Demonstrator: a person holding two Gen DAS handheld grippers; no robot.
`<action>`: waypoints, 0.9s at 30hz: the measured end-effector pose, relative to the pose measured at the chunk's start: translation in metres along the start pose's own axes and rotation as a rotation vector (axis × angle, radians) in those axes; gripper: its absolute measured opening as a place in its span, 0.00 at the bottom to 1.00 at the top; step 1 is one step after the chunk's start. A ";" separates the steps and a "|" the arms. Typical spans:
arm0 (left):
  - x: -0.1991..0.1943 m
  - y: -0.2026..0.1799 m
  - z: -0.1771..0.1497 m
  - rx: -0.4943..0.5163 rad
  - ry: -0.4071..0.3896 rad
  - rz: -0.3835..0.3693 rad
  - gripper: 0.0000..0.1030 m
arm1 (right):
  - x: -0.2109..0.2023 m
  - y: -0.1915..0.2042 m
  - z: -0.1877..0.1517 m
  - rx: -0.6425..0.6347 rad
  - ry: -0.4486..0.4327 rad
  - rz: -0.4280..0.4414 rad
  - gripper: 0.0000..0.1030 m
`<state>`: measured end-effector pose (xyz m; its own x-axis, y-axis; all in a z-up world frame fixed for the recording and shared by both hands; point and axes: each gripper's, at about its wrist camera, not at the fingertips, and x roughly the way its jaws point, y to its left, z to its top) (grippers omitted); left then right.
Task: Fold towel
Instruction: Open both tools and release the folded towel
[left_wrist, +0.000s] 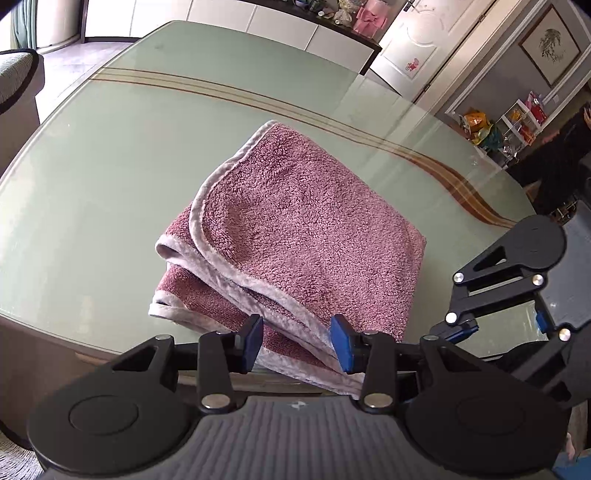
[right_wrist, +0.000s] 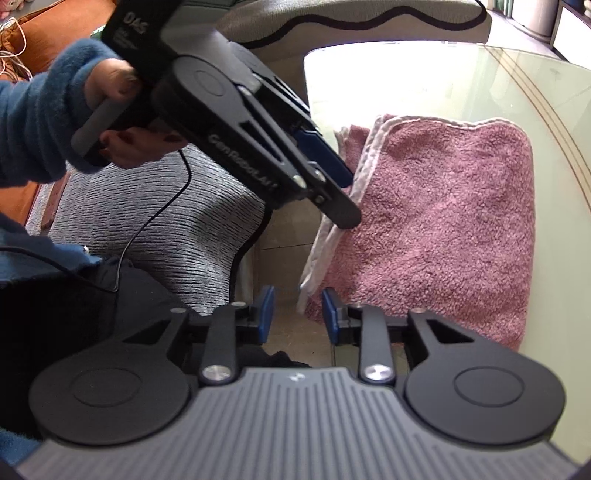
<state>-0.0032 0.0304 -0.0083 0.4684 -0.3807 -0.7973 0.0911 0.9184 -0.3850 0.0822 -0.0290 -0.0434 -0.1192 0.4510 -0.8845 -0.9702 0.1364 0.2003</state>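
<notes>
A pink fleecy towel (left_wrist: 306, 221) with a pale hem lies folded in several layers on the green glass table (left_wrist: 110, 147), its near hem hanging over the front edge. My left gripper (left_wrist: 298, 343) stands open at that edge; the hem runs between its blue pads without being pressed. In the right wrist view the towel (right_wrist: 443, 221) fills the right side. My right gripper (right_wrist: 298, 314) is open just before the towel's near corner, which is not pinched. The left gripper (right_wrist: 347, 195), held by a hand in a blue sleeve, reaches the hem from the left. The right gripper (left_wrist: 502, 325) shows at lower right.
A grey cushioned chair (right_wrist: 166, 229) with a thin black cable stands under the table edge (right_wrist: 554, 110). Another chair (left_wrist: 14, 74) is at far left. A sideboard (left_wrist: 280, 26) and a white door lie beyond the table. A person's dark sleeve (left_wrist: 569, 147) shows at the far right.
</notes>
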 end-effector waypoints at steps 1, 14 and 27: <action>0.001 0.000 0.000 -0.005 0.001 -0.007 0.42 | -0.001 -0.001 0.000 0.000 0.001 -0.004 0.28; 0.005 0.009 0.002 -0.050 0.012 0.017 0.43 | -0.045 -0.062 0.001 0.136 -0.096 -0.183 0.28; 0.013 0.000 0.010 -0.015 -0.022 0.025 0.27 | -0.027 -0.096 -0.011 0.224 -0.050 -0.216 0.28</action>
<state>0.0114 0.0260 -0.0144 0.4891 -0.3554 -0.7965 0.0658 0.9256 -0.3726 0.1762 -0.0643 -0.0437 0.1007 0.4324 -0.8960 -0.9007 0.4222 0.1025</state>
